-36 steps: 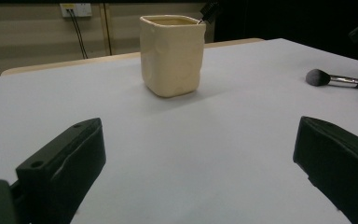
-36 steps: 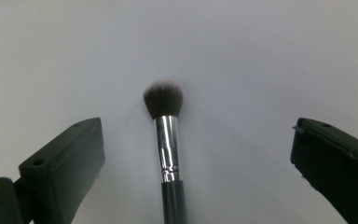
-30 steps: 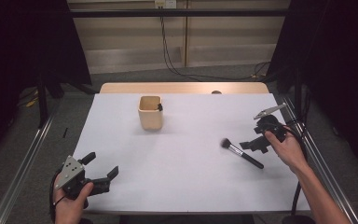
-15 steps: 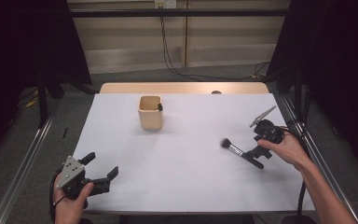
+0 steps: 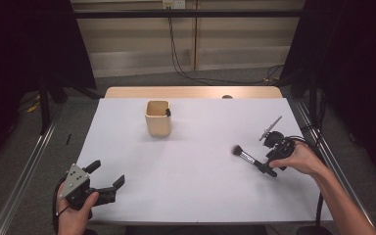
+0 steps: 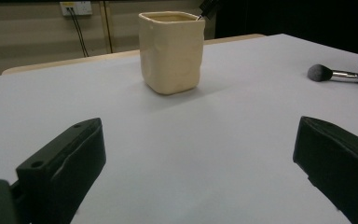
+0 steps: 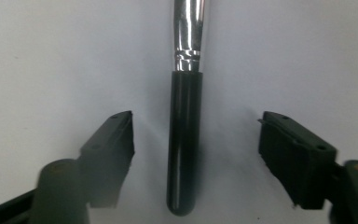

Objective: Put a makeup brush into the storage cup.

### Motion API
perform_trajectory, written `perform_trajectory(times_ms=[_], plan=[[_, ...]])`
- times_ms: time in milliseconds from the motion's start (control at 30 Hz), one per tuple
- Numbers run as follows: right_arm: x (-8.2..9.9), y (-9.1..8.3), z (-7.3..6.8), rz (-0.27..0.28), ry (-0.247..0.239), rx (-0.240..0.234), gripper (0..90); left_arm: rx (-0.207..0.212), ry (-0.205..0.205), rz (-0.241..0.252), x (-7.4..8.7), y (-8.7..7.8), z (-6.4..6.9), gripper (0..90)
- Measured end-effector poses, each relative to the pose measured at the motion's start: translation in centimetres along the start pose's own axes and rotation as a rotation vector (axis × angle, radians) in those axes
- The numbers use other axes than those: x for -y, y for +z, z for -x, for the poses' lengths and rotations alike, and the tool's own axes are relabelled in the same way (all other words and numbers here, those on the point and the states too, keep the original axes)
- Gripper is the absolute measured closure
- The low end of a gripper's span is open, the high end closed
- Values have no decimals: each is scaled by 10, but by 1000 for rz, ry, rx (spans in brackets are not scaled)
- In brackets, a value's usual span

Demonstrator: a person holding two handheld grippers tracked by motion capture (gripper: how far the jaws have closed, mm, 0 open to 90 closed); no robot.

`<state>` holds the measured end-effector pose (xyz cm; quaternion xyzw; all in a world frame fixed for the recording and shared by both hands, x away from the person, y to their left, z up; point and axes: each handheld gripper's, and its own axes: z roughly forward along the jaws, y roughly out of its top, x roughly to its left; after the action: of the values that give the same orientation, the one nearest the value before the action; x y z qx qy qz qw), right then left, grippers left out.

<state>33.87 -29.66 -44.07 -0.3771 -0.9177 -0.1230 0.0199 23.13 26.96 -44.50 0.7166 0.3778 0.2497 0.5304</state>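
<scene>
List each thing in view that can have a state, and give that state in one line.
Black-handled makeup brush: lying flat on the white table sheet, not gripped.
Cream square cup: upright, a dark item at its rim.
Right gripper: open, jaws just closing around the handle.
Left gripper: open, holding nothing.

One makeup brush [image 5: 248, 157], one cream cup [image 5: 157, 118], two claws, left claw [image 5: 108, 175], right claw [image 5: 270, 166], one white table [image 5: 196, 196]

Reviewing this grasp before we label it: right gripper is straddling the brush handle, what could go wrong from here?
1. The right gripper jaws have just been closing around the brush without touching yet; they sit near the handle's rounded tip, so it may pivot or slip out.
2. The brush lies flat on the table; the jaws could scrape it.
3. The cup already holds something dark, which could hinder insertion.
</scene>
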Motion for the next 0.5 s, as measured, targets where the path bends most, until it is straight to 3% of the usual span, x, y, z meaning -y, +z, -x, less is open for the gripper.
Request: perform_trajectory(times_ms=[33, 200, 367, 500], plan=[[0, 1, -1, -8, -11, 23, 311, -1, 1, -1, 0, 0, 0, 23], [2, 7, -2, -44, -13, 15, 437, -4, 1, -2, 0, 1, 0, 23], [1, 9, -4, -58, -30, 52, 525, -6, 4, -3, 0, 1, 0, 23], [0, 10, -7, -73, -47, 78, 549, -8, 7, -3, 0, 1, 0, 23]])
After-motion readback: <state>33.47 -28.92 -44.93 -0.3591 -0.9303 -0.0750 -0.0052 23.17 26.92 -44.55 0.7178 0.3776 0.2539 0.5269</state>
